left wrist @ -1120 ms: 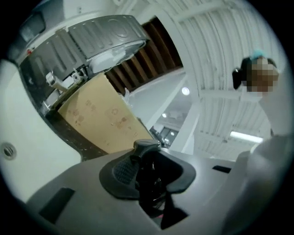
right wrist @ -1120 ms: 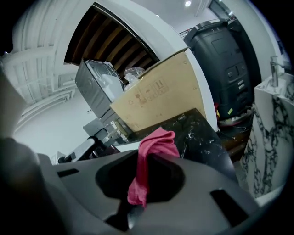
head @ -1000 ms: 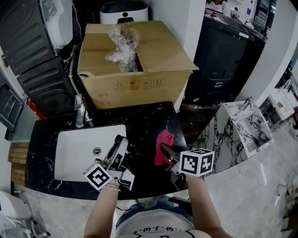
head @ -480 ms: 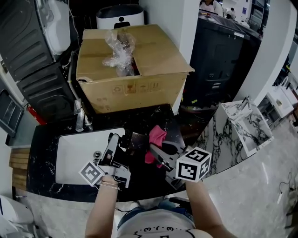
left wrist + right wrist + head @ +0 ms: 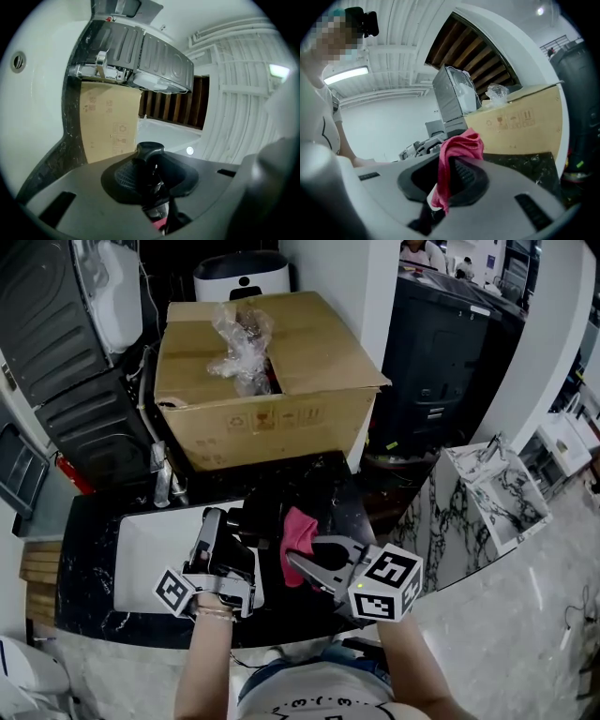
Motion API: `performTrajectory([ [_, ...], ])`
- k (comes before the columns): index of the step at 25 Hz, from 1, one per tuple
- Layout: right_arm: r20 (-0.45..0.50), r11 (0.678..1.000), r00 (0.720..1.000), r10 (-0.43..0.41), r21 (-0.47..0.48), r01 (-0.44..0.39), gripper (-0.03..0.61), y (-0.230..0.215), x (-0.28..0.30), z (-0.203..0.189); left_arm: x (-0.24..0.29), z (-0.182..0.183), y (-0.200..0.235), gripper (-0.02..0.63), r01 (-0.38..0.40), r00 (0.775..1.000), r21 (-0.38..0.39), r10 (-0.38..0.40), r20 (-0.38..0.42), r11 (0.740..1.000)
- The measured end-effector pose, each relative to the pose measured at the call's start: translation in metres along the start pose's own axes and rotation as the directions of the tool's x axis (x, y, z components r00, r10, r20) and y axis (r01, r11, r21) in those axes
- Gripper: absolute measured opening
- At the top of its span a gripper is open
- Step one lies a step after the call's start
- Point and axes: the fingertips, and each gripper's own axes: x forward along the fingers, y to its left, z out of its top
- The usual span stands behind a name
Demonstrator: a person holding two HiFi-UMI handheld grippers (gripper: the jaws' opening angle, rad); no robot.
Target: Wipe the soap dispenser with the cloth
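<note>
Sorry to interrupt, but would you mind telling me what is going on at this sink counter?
A person works with a gripper in each hand above the black counter by the white sink. The left gripper is clamped on a dark soap dispenser, its pump top showing between the jaws. The right gripper grips a pink cloth and holds it close beside the dispenser; whether they touch is unclear.

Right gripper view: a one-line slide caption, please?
Right gripper shut on the pink cloth, with the cardboard box and dark marbled counter beyond.
</note>
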Motion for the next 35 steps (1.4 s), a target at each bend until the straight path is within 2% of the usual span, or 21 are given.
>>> performTrajectory([
  [4, 0.049, 0.997, 0.995, -0.083, 0.004, 0.083, 0.049, -0.020, -0.002, 0.012, -0.005, 0.004, -0.010, 0.107, 0.067, 0.997, -0.103, -0.064, 0.033, 0.992],
  [8, 0.075, 0.992, 0.991, -0.112, -0.048, 0.116, 0.049, -0.032, 0.009, 0.025, -0.004, 0.003, -0.019, 0.107, 0.081, 0.996, -0.117, -0.078, 0.030, 0.990],
  [15, 0.002, 0.991, 0.998, -0.068, -0.118, 0.068, 0.049, -0.019, 0.025, 0.020, -0.007, 0.010, -0.018, 0.107, 0.036, 0.999, -0.082, -0.033, 0.040, 0.996],
  [20, -0.057, 0.992, 0.998, 0.014, -0.124, -0.021, 0.049, 0.004, 0.027, 0.007, -0.010, 0.019, -0.008, 0.107, -0.005, 0.998, -0.080, 0.011, 0.070, 0.997],
  [26, -0.085, 0.989, 0.993, 0.087, -0.111, -0.097, 0.049, 0.022, 0.024, -0.005, -0.007, 0.019, -0.005, 0.106, -0.019, 0.998, -0.065, 0.023, 0.061, 0.998],
  [29, -0.113, 0.991, 0.992, 0.061, -0.111, -0.073, 0.050, 0.017, 0.020, -0.012, -0.004, 0.016, -0.005, 0.107, -0.039, 0.999, 0.010, 0.039, 0.032, 0.999],
  [31, -0.126, 0.997, 0.992, -0.034, -0.073, 0.025, 0.051, -0.002, 0.015, -0.018, 0.000, 0.013, -0.004, 0.107, -0.077, 0.997, 0.123, 0.078, -0.003, 0.989],
  [32, -0.128, 0.995, 0.987, -0.101, -0.035, 0.097, 0.051, -0.015, 0.012, -0.020, 0.002, 0.011, -0.003, 0.107, -0.097, 0.994, 0.197, 0.104, -0.025, 0.976],
  [33, -0.129, 0.985, 0.977, -0.169, 0.009, 0.172, 0.051, -0.030, 0.007, -0.023, 0.005, 0.007, -0.002, 0.107, -0.115, 0.990, 0.281, 0.134, -0.050, 0.953],
  [34, -0.130, 0.969, 0.964, -0.232, 0.053, 0.240, 0.051, -0.043, 0.002, -0.024, 0.008, 0.002, 0.001, 0.107, -0.135, 0.982, 0.374, 0.174, -0.072, 0.918],
  [35, -0.130, 0.951, 0.950, -0.282, 0.089, 0.295, 0.051, -0.056, -0.003, -0.026, 0.010, -0.002, 0.006, 0.107, -0.164, 0.969, 0.477, 0.231, -0.086, 0.863],
])
